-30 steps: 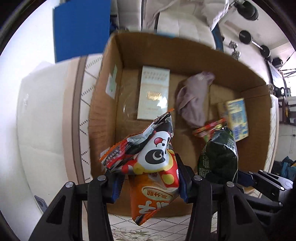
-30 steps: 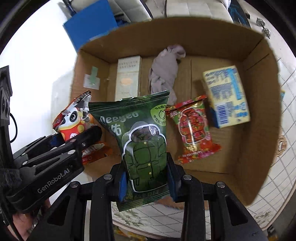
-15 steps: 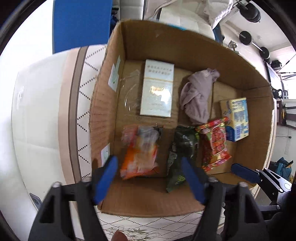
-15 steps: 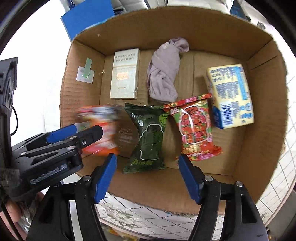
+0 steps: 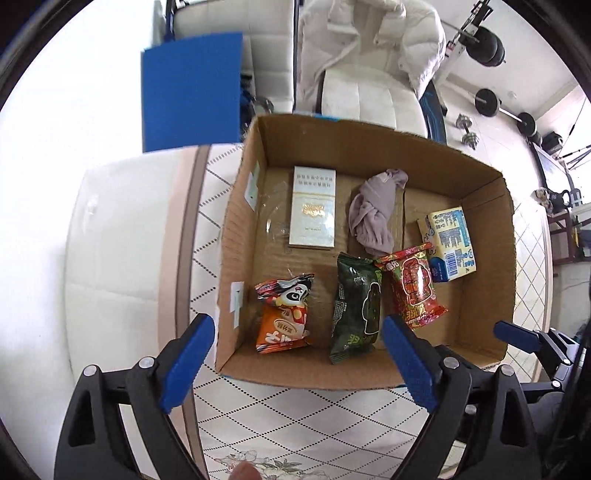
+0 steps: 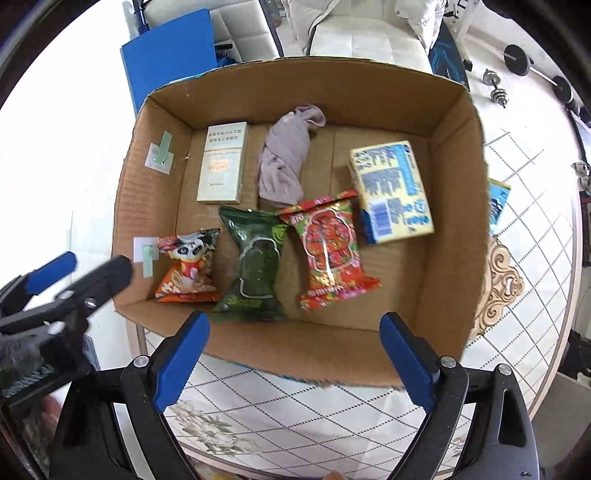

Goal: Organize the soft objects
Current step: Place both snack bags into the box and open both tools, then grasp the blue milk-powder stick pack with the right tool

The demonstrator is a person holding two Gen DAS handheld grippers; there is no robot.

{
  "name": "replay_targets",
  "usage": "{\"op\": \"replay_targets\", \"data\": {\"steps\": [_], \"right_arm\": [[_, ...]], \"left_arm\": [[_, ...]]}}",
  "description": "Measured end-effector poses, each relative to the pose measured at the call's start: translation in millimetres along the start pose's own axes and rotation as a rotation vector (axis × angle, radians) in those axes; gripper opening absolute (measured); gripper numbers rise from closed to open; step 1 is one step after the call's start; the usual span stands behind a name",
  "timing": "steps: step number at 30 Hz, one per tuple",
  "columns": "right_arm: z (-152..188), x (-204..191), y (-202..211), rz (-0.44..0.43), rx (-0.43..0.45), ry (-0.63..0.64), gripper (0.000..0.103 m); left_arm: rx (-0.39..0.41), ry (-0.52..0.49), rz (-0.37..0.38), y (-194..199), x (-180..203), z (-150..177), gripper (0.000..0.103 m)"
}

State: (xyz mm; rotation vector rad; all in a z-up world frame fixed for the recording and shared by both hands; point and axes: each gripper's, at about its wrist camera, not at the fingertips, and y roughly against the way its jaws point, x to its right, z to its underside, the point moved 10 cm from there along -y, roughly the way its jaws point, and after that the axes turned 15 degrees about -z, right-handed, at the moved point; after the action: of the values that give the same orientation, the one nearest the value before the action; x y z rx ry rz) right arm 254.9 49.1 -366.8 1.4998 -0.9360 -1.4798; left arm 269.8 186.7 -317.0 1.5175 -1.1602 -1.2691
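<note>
Both tongs, left [image 5: 295,354] and right [image 6: 293,349], gaped wide and empty above the box [image 6: 458,229]; the crinkled, seemingly puffy panda packet [image 5: 282,314] and green packet [image 6: 256,264] lay inside near its front wall.

Looks like a home, prob. a living rm used partly as a gym. Evidence: white padded chair [image 5: 369,99] w/ a pale puffer jacket [image 5: 373,33] draped over it; barbell [image 5: 506,110] and dumbbell [image 5: 467,134] on the floor behind; table w/ a diamond-pattern, floral tablecloth [image 6: 517,236]; cardboard box [image 6: 325,81] on it holding household bits, e.g. snack packets [image 6: 328,247], a tissue pack [image 6: 391,192], a rolled cloth [image 6: 284,155].
</note>
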Motion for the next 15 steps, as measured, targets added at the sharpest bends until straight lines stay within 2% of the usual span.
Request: {"op": "replay_targets", "data": {"steps": [9, 15], "right_arm": [[27, 12, 36, 0.045, 0.084, 0.003, 0.095], [34, 11, 56, 0.026, 0.123, 0.008, 0.095]], "left_arm": [[0.069, 0.000, -0.039, 21, 8, 21, 0.093], [0.126, 0.015, -0.044, 41, 13, 24, 0.093]]}}
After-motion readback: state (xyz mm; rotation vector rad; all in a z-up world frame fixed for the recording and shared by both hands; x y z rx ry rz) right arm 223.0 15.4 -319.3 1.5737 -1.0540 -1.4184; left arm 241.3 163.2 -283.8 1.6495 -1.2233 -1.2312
